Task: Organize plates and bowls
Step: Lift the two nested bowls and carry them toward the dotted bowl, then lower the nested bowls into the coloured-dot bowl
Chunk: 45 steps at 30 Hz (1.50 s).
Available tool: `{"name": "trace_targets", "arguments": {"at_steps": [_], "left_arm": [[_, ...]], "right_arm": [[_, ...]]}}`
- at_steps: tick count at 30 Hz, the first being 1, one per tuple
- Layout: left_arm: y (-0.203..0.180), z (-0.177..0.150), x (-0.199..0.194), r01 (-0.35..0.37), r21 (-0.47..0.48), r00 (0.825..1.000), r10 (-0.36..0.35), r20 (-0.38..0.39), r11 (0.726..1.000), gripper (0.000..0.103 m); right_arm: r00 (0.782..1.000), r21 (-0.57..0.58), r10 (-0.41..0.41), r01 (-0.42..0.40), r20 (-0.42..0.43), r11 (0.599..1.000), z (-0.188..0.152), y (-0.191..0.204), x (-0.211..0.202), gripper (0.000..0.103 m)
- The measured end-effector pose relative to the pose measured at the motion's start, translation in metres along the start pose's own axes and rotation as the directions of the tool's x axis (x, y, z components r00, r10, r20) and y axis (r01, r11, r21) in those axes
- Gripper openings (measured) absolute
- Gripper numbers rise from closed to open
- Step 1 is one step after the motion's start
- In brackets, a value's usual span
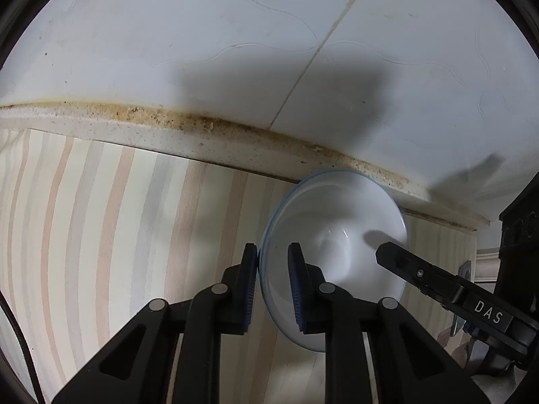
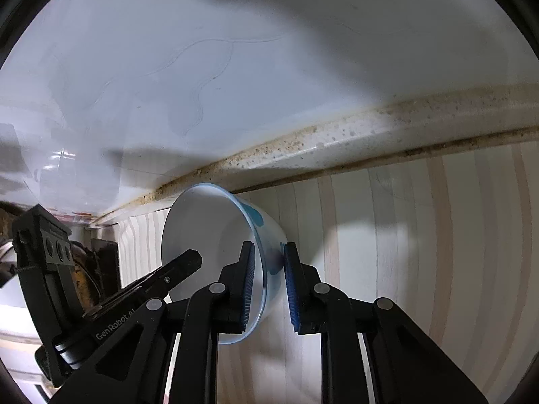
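A white bowl with a pale blue rim is held up on edge between my two grippers, above the striped counter. My left gripper is shut on the bowl's left rim, one finger outside and one inside. In the right wrist view the same bowl shows blue markings on its outer wall. My right gripper is shut on the opposite rim. A finger of the right gripper reaches in from the right in the left wrist view. A finger of the left gripper enters from the left in the right wrist view.
A striped pastel mat covers the counter below. A stained speckled ledge runs along the foot of a white tiled wall. Dark objects stand at the left in the right wrist view.
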<state>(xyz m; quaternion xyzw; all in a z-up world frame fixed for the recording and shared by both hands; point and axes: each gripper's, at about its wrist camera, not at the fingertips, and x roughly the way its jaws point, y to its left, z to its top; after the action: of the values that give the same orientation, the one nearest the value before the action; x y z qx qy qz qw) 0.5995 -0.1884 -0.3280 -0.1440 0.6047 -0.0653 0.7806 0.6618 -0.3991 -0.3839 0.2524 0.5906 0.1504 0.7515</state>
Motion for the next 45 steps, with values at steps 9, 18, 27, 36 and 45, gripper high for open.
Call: {"name": "trace_targets", "arguments": {"at_steps": [9, 18, 27, 36, 45], "left_arm": [[-0.019, -0.008, -0.019, -0.017, 0.045, 0.999, 0.015, 0.042, 0.999, 0.016], [-0.033, -0.044, -0.060, 0.020, 0.078, 0.999, -0.024, 0.046, 0.997, 0.016], [-0.049, -0.102, -0.107, 0.091, 0.132, 0.995, -0.095, 0.027, 0.987, 0.016], [-0.083, -0.171, -0.124, 0.124, 0.231, 0.992, -0.126, -0.009, 0.965, 0.016], [-0.099, -0.226, -0.129, 0.158, 0.293, 0.987, -0.139, -0.084, 0.943, 0.016]], "right_arm": [[1.000, -0.030, -0.019, 0.019, 0.010, 0.999, -0.013, 0.012, -0.008, 0.019], [1.000, -0.046, -0.027, 0.027, 0.014, 0.999, -0.047, 0.019, -0.045, 0.019], [0.999, -0.043, -0.035, 0.036, 0.023, 0.998, -0.119, 0.006, -0.109, 0.019], [0.997, -0.022, -0.054, 0.056, 0.056, 0.998, -0.195, -0.017, -0.176, 0.019], [0.995, 0.029, -0.076, 0.074, 0.067, 0.997, -0.257, -0.041, -0.212, 0.019]]}}
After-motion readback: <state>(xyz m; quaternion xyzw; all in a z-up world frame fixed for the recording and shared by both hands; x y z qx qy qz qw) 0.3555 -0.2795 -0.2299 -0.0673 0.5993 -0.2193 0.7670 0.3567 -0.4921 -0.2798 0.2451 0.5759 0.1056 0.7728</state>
